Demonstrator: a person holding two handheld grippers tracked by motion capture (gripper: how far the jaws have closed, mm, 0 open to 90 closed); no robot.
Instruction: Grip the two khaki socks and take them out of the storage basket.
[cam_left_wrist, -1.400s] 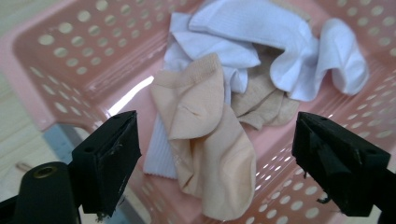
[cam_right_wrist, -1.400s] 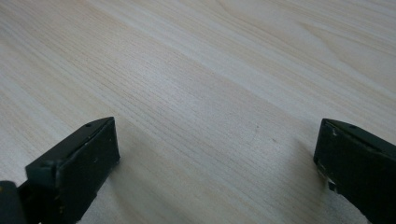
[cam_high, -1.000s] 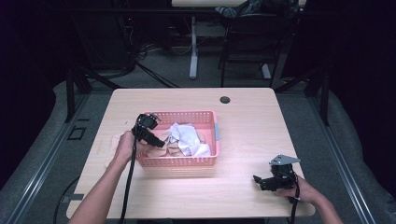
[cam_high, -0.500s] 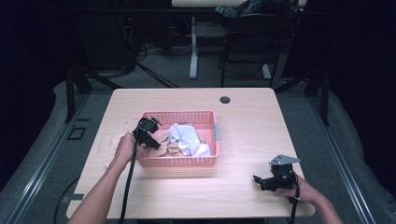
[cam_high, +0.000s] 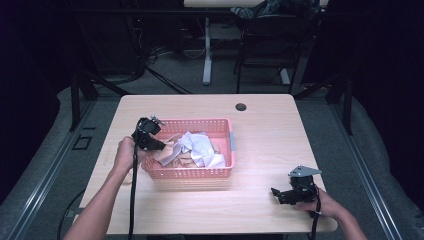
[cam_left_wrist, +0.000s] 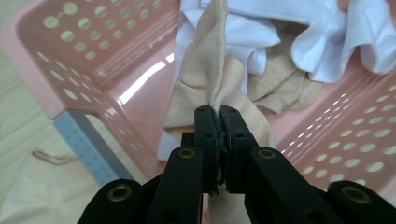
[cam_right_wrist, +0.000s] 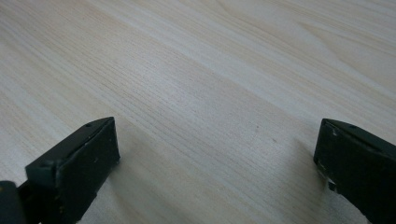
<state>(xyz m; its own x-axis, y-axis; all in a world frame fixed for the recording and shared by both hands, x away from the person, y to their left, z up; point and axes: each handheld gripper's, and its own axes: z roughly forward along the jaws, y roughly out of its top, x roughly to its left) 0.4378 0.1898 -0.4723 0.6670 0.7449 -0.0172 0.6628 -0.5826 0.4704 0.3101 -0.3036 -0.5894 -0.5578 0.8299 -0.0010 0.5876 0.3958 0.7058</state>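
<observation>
- The wooden table (cam_high: 270, 130) is pale and fine-grained, with a small dark round hole (cam_high: 241, 106) near its far edge.
- A pink plastic basket (cam_high: 226, 172), its walls dotted with holes, sits left of the table's centre.
- Crumpled white cloth (cam_high: 200, 147) and soft beige cloth (cam_left_wrist: 205, 88) lie heaped inside the basket.
- The left gripper (cam_left_wrist: 218, 122) sits at the basket's left end, its jaws pinched tight on a fold of the beige cloth.
- The right gripper (cam_high: 278, 193) rests low near the table's front right corner, well apart from the basket, jaws spread wide over bare wood.
</observation>
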